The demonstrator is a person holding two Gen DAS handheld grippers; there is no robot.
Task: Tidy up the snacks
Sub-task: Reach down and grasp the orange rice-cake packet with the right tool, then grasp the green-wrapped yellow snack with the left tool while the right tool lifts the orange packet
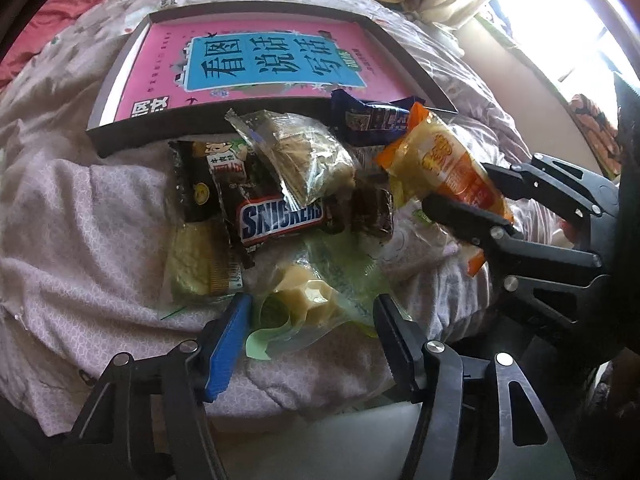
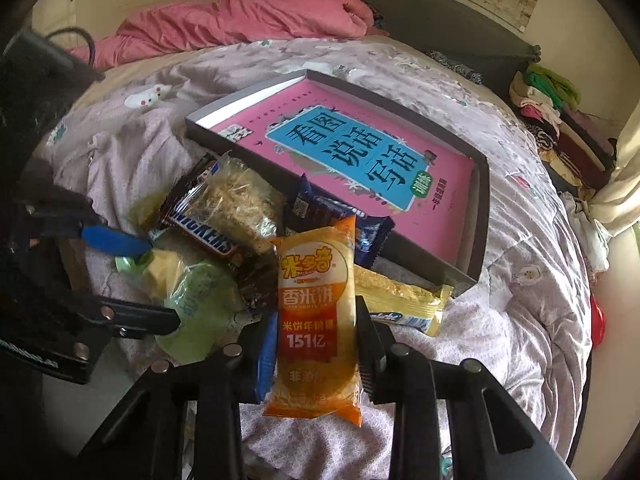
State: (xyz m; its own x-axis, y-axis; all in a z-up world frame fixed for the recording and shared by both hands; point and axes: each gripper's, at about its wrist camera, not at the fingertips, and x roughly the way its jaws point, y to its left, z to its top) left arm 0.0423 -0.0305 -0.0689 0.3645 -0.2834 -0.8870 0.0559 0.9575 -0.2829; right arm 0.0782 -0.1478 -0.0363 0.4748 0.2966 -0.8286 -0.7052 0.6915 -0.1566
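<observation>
On the bed's crumpled lilac quilt (image 2: 500, 320) lies a loose heap of crinkly plastic-wrapped snacks just in front of a shallow grey cardboard tray (image 2: 482, 216). Its only content is a flat pink book (image 2: 348, 152) with a blue title panel. In the heap are a glossy brown Snickers bar (image 1: 280, 218), a clear packet of flaky pastry (image 1: 304, 156), a dark blue wrapper (image 2: 372, 232) and a yellow packet (image 2: 404, 300). The right gripper (image 2: 316, 354) has its fingers clamped on a long orange rice-cracker packet (image 2: 314, 320), lifted clear of the heap. The left gripper (image 1: 312, 330) has its fingers half spread either side of a pale green pouch of cream-coloured pieces (image 1: 316, 300); whether they press it I cannot tell.
</observation>
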